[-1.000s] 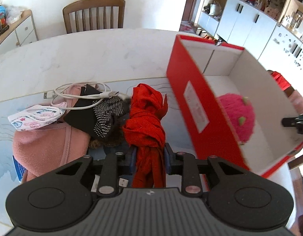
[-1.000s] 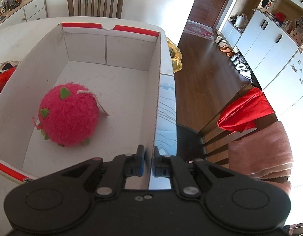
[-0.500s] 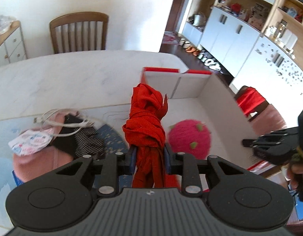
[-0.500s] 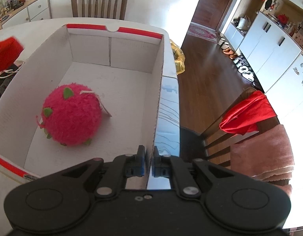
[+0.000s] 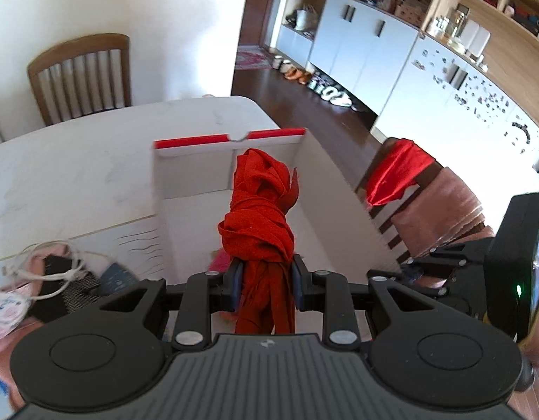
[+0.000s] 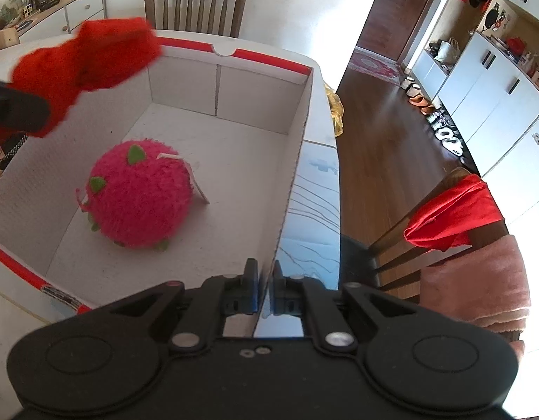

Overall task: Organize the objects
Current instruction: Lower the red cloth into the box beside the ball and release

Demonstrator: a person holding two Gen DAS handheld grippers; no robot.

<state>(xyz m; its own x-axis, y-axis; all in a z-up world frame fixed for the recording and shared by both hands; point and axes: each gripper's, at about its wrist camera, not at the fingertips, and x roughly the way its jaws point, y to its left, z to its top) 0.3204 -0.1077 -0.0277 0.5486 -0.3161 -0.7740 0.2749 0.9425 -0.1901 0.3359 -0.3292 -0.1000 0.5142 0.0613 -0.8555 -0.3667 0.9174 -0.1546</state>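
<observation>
wooden chair [image 5: 82, 73] behind table [image 5: 76, 161] | red cloth [image 6: 455, 215] on second chair | white cabinets [image 6: 486, 80]

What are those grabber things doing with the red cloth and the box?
Someone is tidying up. The left gripper holds a bundled red cloth above the open box. The right gripper pinches the box's side wall. A fuzzy pink toy lies inside. The cloth is not dropped in yet.

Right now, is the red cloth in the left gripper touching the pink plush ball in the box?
Apart. In the right wrist view the red cloth hangs above the box, with bare box floor showing between it and the pink plush ball.
</observation>
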